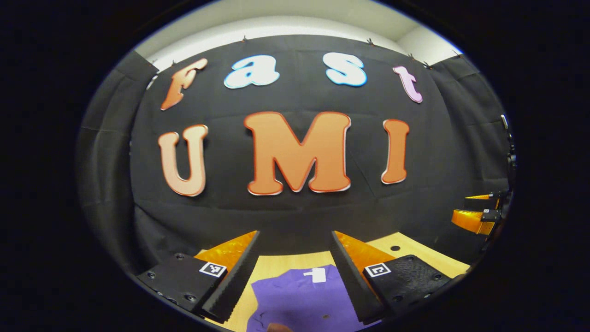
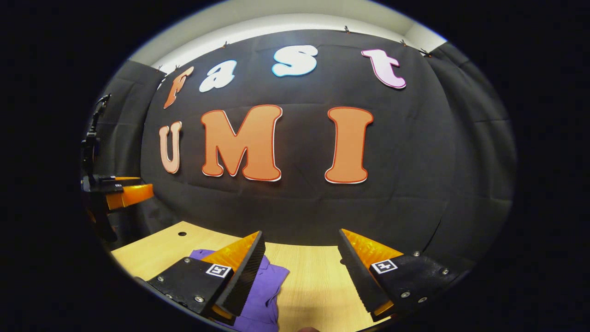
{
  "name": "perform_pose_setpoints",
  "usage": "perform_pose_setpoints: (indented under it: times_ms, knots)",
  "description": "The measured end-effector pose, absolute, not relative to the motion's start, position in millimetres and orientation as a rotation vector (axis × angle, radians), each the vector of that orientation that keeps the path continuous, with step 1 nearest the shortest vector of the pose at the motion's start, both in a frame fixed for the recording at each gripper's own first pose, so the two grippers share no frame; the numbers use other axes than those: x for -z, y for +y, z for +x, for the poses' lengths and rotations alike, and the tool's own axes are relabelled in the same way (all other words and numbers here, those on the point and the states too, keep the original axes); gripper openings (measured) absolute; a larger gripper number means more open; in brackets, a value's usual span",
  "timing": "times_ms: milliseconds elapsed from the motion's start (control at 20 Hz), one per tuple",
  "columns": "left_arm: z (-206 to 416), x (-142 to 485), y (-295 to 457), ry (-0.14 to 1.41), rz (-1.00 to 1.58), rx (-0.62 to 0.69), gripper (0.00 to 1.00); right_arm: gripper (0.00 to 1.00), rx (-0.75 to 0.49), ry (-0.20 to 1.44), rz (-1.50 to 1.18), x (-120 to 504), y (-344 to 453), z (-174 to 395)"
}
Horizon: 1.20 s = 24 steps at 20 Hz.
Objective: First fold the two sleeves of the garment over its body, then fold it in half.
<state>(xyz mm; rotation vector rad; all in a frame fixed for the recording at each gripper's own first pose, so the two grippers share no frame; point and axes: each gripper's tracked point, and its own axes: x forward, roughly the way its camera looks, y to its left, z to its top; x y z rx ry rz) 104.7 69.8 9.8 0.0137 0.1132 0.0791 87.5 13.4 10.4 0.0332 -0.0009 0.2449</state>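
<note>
A purple garment (image 1: pixel 299 302) lies flat on the light wooden table (image 1: pixel 405 251), and everything here is placed from it. In the left gripper view the left gripper (image 1: pixel 295 240) hangs above the garment with its jaws spread wide and nothing between them; the cloth shows in the gap between the two fingers, reaching from the collar end, where a small white tag (image 1: pixel 317 275) sits, down toward the bottom edge of the view. The fingers stand apart from the fabric, one to each side of it as seen from this camera, and whether they touch the cloth cannot be told. Far off to the right of the garment in that view, at the table's edge, the right gripper (image 1: pixel 477 210) shows with its fingers parted. In the right gripper view the right gripper (image 2: pixel 302 242) is likewise open and empty, held over bare table (image 2: pixel 313 281) beside the garment (image 2: pixel 265 286); the purple cloth lies under and just past its left-hand finger, with a rumpled edge ending short of the gap's middle. Beyond the garment, at the left rim of this view, the left gripper (image 2: pixel 126 186) hangs above the table's far corner, near a small round hole (image 2: pixel 182 234) in the tabletop.
</note>
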Motion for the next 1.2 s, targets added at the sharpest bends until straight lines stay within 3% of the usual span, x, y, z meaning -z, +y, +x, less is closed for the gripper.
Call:
perform_pose_setpoints:
  times_ms: [200, 450, 1200]
  knots:
    - [77, -11, 97, 0.062, -0.018, -0.154, 0.93, 0.94, -0.252, 0.013, 0.042, 5, 24, 81]
    - [41, 26, 125, 0.118, 0.020, -0.222, 0.93, 0.95, -0.245, 0.101, 0.021, 48, 24, 70]
    - [-61, 211, 166, 0.648, 0.090, -0.241, 0.94, 0.95, -0.315, 0.664, -0.049, 231, 42, -31]
